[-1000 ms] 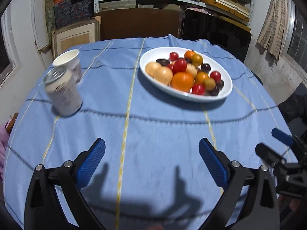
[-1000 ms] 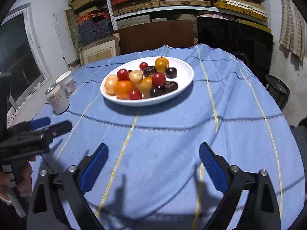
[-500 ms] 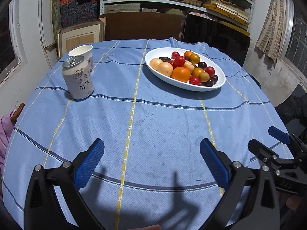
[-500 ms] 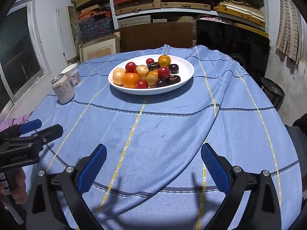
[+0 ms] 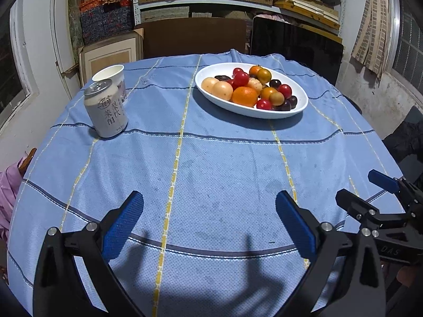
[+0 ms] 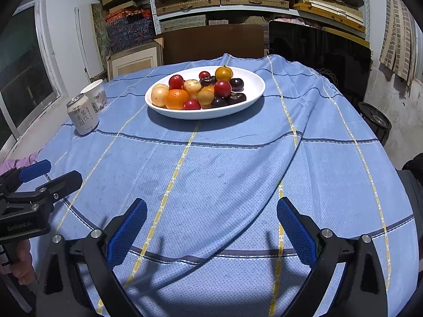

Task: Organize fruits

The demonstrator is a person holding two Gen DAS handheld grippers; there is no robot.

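Mixed red, orange and dark fruits [image 6: 201, 91] lie heaped in the white oval dish [image 6: 253, 79] at twelve o'clock; left gripper [image 5: 208, 224] and right gripper [image 6: 211, 227] gape wide, empty, well short; stage indeterminate.

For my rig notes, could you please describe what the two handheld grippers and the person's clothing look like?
Both the left gripper and the right gripper have black angular frames with silver bolts and flat blue textured pads. The left body carries small white lettering, the right body faint lettering. A pink sleeve shows at the left hand. No cables are visible.
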